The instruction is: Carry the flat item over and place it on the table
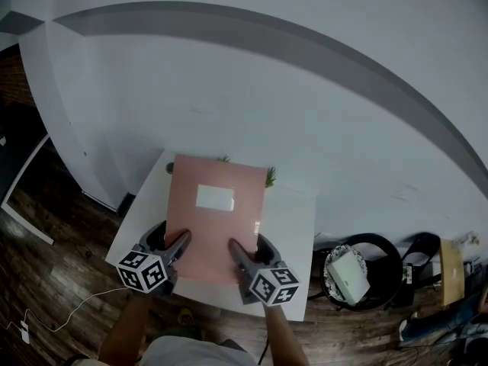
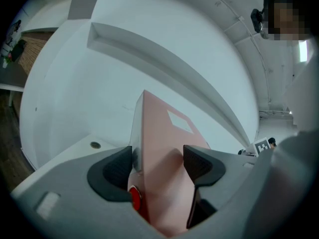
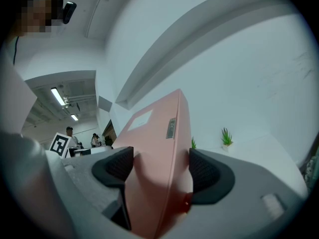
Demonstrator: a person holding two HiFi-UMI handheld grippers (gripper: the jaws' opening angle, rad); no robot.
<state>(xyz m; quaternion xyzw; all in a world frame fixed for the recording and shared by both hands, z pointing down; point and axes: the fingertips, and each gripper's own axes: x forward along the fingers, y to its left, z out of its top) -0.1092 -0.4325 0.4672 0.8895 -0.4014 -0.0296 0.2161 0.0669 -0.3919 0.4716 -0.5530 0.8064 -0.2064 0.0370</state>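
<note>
Nearest the person, at the white table's (image 1: 293,227) front edge, the left gripper (image 1: 177,246) and right gripper (image 1: 240,254) are each clamped on the near edge of the pink flat case (image 1: 217,231), one toward each corner. This is probably so that the broad panel rides level and cannot swing. The case hangs over the table's middle and covers much of it. In the gripper views its far end seems raised, so I judge it not yet laid down. A white label (image 1: 214,197) sits on its upper face. Beyond, at the table's back edge, a small potted plant (image 3: 227,136) stands against the wall (image 1: 267,90), so the case should come down short of it.
</note>
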